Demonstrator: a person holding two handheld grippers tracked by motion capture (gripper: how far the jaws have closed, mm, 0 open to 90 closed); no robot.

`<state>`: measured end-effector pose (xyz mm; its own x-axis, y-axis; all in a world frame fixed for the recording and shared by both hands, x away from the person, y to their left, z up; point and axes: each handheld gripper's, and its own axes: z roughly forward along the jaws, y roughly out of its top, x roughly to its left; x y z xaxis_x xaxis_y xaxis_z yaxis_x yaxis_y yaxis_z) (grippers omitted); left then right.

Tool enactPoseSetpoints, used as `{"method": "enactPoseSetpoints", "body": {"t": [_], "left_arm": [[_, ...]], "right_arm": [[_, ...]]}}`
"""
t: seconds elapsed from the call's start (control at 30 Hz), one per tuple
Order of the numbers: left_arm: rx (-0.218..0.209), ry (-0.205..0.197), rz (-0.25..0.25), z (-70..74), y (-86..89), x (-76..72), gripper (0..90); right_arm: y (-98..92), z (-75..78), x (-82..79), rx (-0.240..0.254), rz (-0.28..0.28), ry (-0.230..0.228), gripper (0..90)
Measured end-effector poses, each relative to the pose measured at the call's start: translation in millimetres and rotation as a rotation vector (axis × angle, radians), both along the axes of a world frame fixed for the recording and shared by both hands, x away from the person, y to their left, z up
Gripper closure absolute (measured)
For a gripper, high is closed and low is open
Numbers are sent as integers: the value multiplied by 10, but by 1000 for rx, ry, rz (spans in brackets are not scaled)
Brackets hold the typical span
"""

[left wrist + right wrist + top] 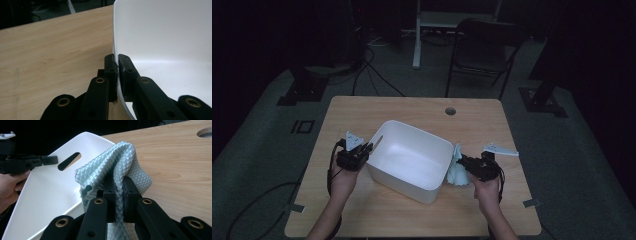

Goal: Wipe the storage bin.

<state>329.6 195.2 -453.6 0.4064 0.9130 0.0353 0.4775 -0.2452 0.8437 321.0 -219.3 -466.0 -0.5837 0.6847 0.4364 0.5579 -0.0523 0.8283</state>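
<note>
Tub [409,160]: white plastic, smooth, faintly glossy
Cloth [117,162]: pale blue-green fabric, quilted diamond texture, slight sheen
Table [362,107]: light wood-grain top, smooth, matt
Left gripper [117,75]: black matt plastic, brass-coloured rivets
Right gripper [118,197]: black matt plastic, brass-coloured rivets

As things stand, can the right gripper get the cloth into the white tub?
Probably yes. The right gripper, shut on the cloth, sits just outside the white tub, whose open top is unobstructed. The left gripper clamps the far wall, steadying it.

The tub [409,160] is set mid-table [362,107], with the cloth [457,170] just beside it at three o'clock
</note>
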Motion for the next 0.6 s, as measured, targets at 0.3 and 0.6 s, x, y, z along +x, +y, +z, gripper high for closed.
{"method": "enactPoseSetpoints", "body": {"t": [0.3, 0.6], "left_arm": [[62, -19, 27, 1, -53, -39, 844], [44, -4, 11, 5, -31, -33, 840]], "right_arm": [[39, -112, -21, -31, 2, 9, 838], [45, -182, -14, -15, 7, 47, 837]]}}
